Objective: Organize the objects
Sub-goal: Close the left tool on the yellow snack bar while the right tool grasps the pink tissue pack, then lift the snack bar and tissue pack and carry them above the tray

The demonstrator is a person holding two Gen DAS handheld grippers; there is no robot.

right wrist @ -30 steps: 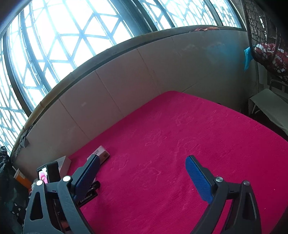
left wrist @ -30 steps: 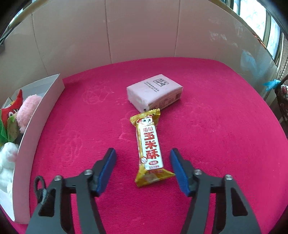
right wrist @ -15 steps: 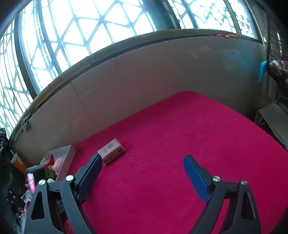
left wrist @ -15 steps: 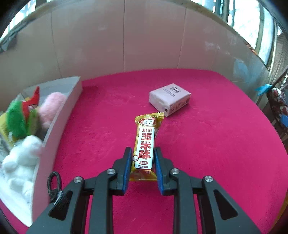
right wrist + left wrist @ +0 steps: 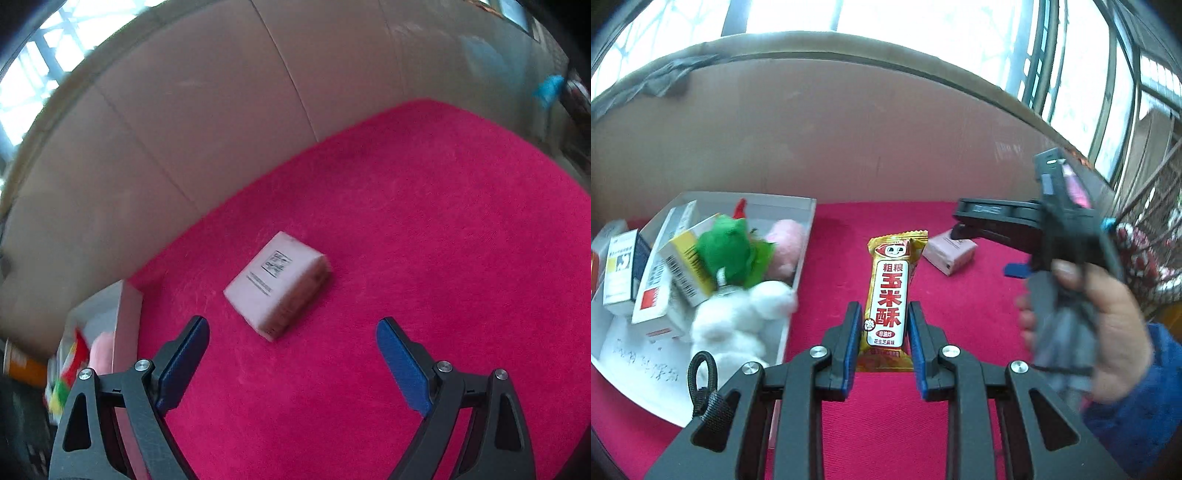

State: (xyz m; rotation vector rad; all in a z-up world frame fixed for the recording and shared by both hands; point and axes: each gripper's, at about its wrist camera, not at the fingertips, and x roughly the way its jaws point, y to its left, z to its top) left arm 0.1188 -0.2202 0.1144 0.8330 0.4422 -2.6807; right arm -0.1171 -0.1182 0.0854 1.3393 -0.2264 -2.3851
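Observation:
My left gripper (image 5: 882, 334) is shut on a yellow snack bar (image 5: 892, 291) with red characters and holds it lifted above the red cloth. A white box (image 5: 798, 243) at the left holds plush toys (image 5: 735, 251) and several cartons. A pink packet (image 5: 951, 254) lies on the cloth beyond the bar; it also shows in the right wrist view (image 5: 277, 284). My right gripper (image 5: 291, 360) is open and empty, just short of the packet. In the left wrist view it (image 5: 997, 236) hangs over the packet, held in a hand.
The red cloth (image 5: 443, 221) covers the surface. A beige padded wall (image 5: 221, 110) runs along the back under windows. The white box's corner (image 5: 127, 306) sits at the left. A wire basket (image 5: 1156, 229) stands at the far right.
My left gripper closed on the snack bar and lifted it. My right gripper tilted down and moved in toward the pink packet, still open.

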